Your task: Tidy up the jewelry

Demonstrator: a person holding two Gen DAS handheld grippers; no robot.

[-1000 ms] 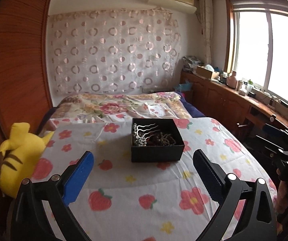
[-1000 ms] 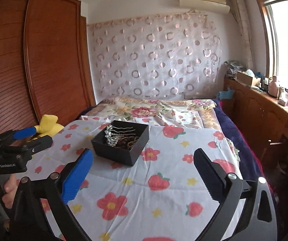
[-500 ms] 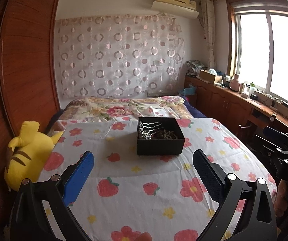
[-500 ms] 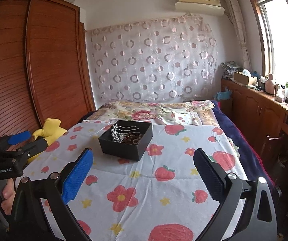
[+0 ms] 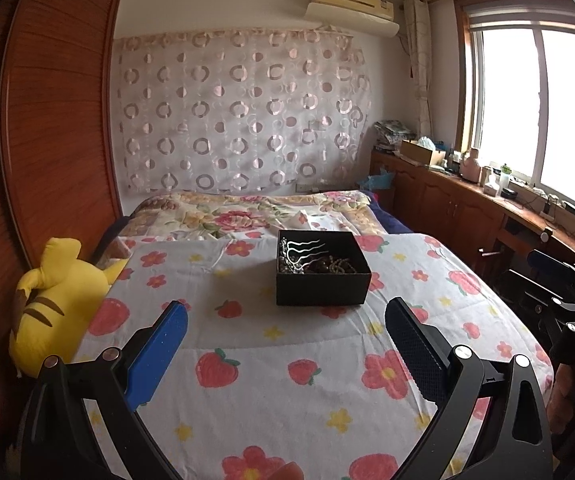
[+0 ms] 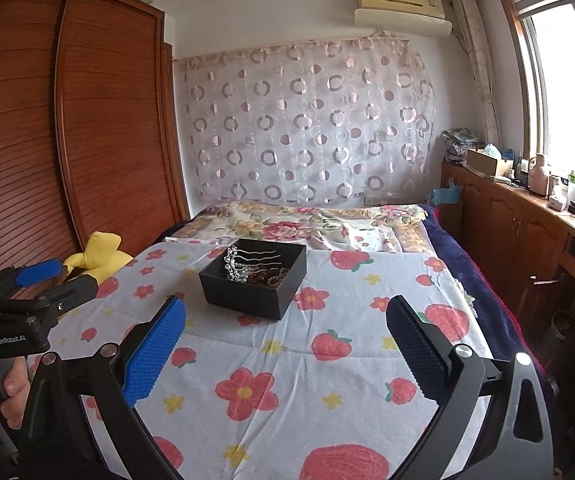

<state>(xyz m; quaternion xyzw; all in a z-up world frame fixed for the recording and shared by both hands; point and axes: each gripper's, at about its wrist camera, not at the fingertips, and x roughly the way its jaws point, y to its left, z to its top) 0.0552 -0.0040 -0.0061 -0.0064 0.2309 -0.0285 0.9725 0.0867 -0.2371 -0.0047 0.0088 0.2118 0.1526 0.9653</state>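
Both wrist cameras look forward from the foot of the bed, well back from the black box. The right view seems angled leftward; both share box, curtain and wardrobe.

- Bedsheet, white with red strawberries and flowers, fills the lower centre of both views.
- Flowered quilt lies across the middle of the frame, beyond the sheet.
- Yellow plush toy with brown stripes sits at the left edge, against the wooden wardrobe.
- Sheer curtain with ring pattern covers the far wall.
- Air conditioner hangs at upper right.
- Window glows at right, above a wooden cabinet crowded with small items.
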